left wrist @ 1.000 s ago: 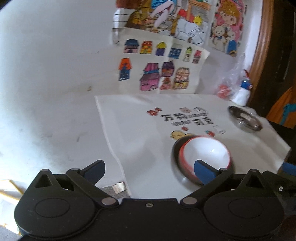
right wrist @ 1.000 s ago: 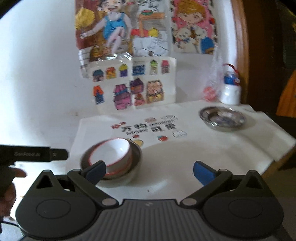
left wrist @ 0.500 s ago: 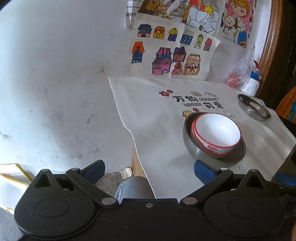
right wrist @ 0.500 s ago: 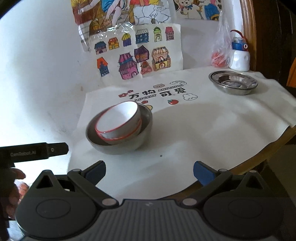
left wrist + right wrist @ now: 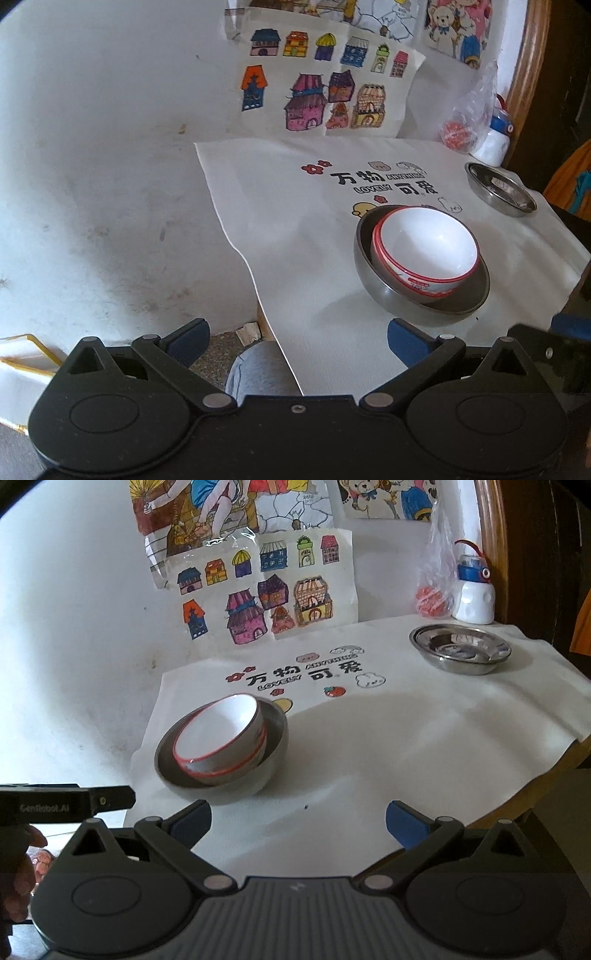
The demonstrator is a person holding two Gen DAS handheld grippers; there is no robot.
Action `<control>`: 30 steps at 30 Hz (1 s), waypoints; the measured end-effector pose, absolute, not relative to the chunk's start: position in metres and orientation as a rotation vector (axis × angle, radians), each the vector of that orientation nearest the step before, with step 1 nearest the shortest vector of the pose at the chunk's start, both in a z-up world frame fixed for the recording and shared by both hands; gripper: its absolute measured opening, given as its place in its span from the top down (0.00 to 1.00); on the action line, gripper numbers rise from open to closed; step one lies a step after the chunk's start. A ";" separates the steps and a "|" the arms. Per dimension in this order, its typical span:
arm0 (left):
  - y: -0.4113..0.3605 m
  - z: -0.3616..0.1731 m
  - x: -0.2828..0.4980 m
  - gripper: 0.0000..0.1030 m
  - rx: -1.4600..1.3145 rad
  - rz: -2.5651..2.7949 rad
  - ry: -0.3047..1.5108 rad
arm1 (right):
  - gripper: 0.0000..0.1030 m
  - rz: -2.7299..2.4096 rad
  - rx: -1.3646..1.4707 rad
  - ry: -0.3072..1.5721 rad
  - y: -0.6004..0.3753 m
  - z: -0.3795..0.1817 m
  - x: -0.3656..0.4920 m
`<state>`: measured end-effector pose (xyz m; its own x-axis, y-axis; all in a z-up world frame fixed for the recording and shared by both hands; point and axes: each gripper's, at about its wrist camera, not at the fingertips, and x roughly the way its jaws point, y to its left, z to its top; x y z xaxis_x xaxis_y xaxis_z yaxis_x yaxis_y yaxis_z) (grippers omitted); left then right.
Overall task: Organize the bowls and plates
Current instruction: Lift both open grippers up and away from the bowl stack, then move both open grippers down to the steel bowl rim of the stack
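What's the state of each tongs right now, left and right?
Left tongs: open, holding nothing, short of the steel bowl.
Right tongs: open, holding nothing.

Quick count: two white bowls (image 5: 218, 734) with red rims, nested together inside one big metal bowl (image 5: 221, 775). One shallow steel plate (image 5: 460, 648) over by the far right. One white bottle (image 5: 474, 594) with a blue cap, one plastic bag (image 5: 432, 587) next to it, and one printed tablecloth (image 5: 406, 731) under everything.
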<state>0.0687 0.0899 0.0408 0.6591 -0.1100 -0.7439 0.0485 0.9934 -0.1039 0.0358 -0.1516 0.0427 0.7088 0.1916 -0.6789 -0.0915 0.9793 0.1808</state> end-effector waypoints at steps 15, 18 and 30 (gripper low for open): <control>0.097 0.052 0.117 0.01 -0.090 -0.170 0.966 | 0.00 0.161 0.071 0.835 -0.166 0.053 0.091; 0.100 0.055 0.127 0.01 -0.117 -0.188 0.979 | 0.00 0.163 0.057 0.842 -0.167 0.052 0.098; 0.083 0.047 0.159 0.01 -0.019 -0.222 1.046 | 0.00 0.202 -0.020 0.895 -0.155 0.044 0.120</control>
<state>0.1592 0.0830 0.0470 0.4811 -0.1907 -0.8557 0.1730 0.9775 -0.1205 0.1197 -0.1546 0.0435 0.6079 0.1665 -0.7763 -0.1828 0.9808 0.0672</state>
